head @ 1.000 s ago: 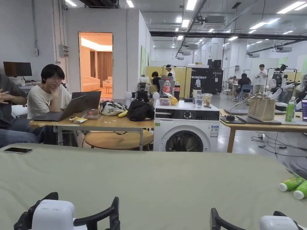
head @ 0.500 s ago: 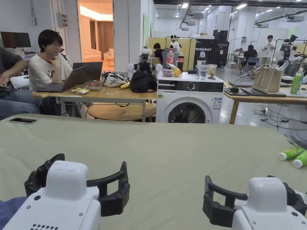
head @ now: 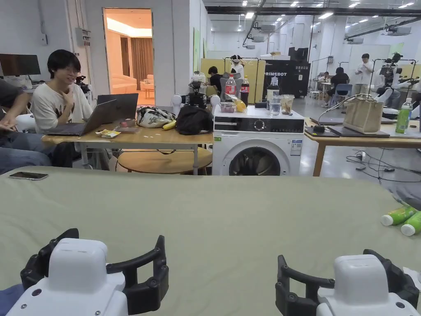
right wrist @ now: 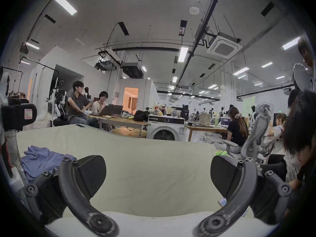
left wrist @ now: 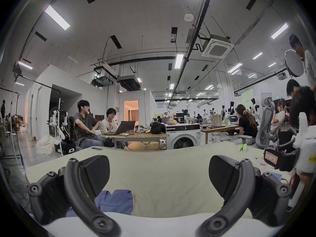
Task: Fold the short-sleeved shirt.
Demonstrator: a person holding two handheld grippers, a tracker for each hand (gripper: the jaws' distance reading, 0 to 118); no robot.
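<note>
Hovering low over the counter (head: 213, 214), the left gripper (left wrist: 159, 177) and right gripper (right wrist: 158, 175) have dipped slightly since a moment ago, jaws apart and empty; the crumpled blue shirt (left wrist: 116, 201) lies unfolded at the near-left edge, folding apparently not begun.

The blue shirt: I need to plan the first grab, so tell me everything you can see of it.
The blue shirt is a soft, thin-looking fabric, periwinkle blue, lying crumpled in a loose heap rather than spread flat. It rests on the pale green cover of the table, near its front left corner. In the left gripper view it sits just past the left gripper, partly hidden behind one jaw; the jaws stand wide apart and nothing grips it. Sleeves and collar cannot be made out in the bunching.
</note>
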